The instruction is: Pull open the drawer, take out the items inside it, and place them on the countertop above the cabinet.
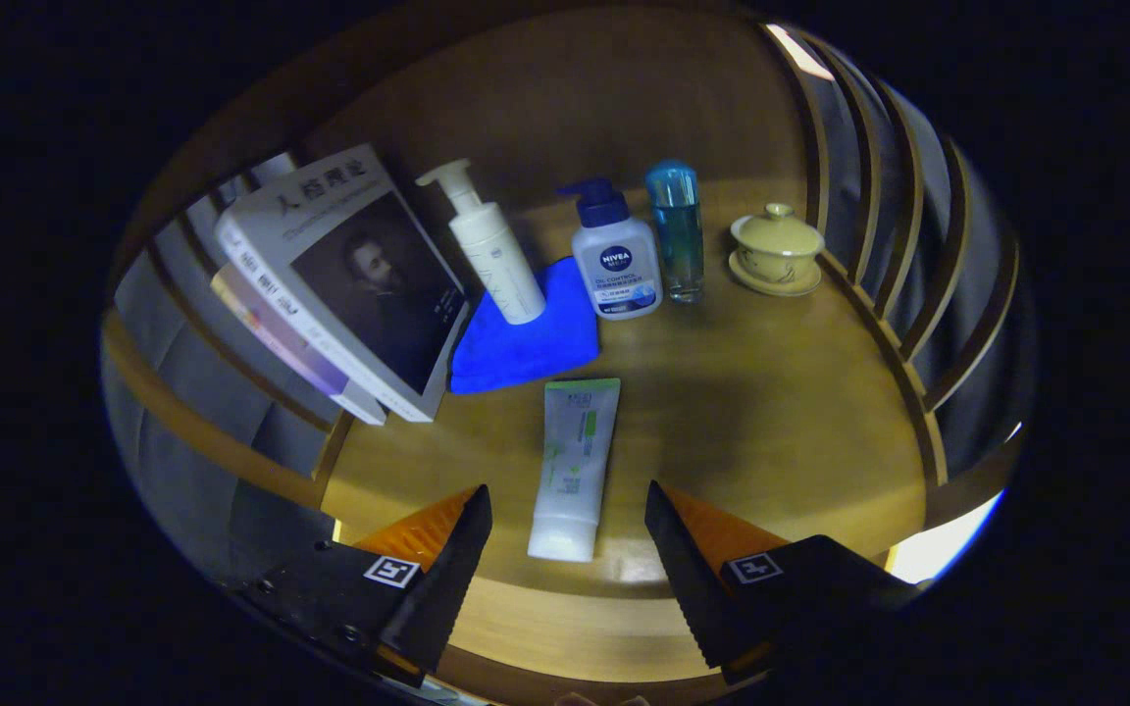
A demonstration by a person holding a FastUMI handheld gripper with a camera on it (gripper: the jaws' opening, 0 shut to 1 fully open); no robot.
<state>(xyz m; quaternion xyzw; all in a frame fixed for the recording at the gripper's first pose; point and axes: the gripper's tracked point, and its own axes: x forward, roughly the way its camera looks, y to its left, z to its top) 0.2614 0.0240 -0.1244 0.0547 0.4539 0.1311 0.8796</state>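
Apparently I am at the placing stage: my view looks down on the wooden bench (771, 412) that tops the cabinet, and the drawer itself is not something I can check from this angle. Largest on it are the stacked books (349, 284) leaning at the left, then the blue cloth (536, 343) beside them. On or behind the cloth stand a white pump bottle (498, 257) and a blue-capped pump bottle (616, 265), with a clear blue bottle (679, 235) just beside that and a small lidded cup (777, 250) on its saucer further right. The white tube (573, 469) lies flat, nearer me, its capped end between my fingers but touching neither. My tongs (567, 534) stand wide open and hold nothing, tilted downward over the bench's front edge. I judge the tube already set down; next I would back away cleanly and drop to the drawer to see whether anything is left inside.
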